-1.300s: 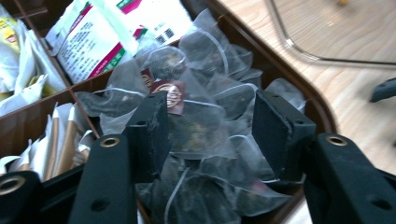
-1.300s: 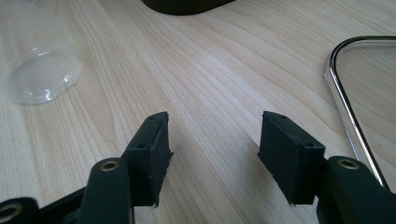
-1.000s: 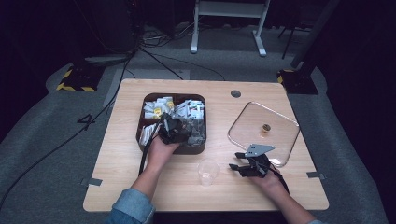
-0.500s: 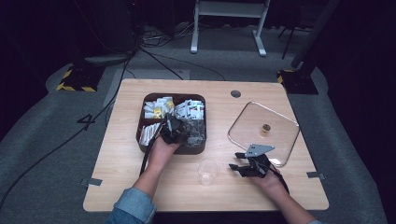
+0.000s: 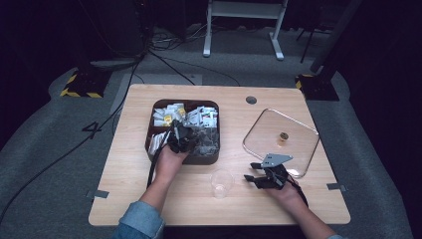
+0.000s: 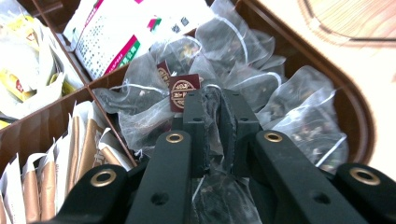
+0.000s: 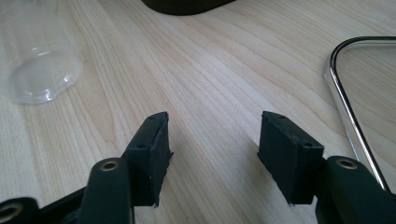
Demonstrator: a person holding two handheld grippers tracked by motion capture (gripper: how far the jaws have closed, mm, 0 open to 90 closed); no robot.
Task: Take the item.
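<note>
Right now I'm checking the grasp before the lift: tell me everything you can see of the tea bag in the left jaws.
The tea bag is a sheer mesh pouch of dark loose leaves with a white string and a maroon tag with a gold emblem. It lies atop similar bags in the brown box, in its near right compartment. The left gripper has just closed, pinching its mesh.

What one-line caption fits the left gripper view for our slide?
Left gripper closes on a mesh tea bag in the brown box, its dark red tag just above the jaws.
</note>
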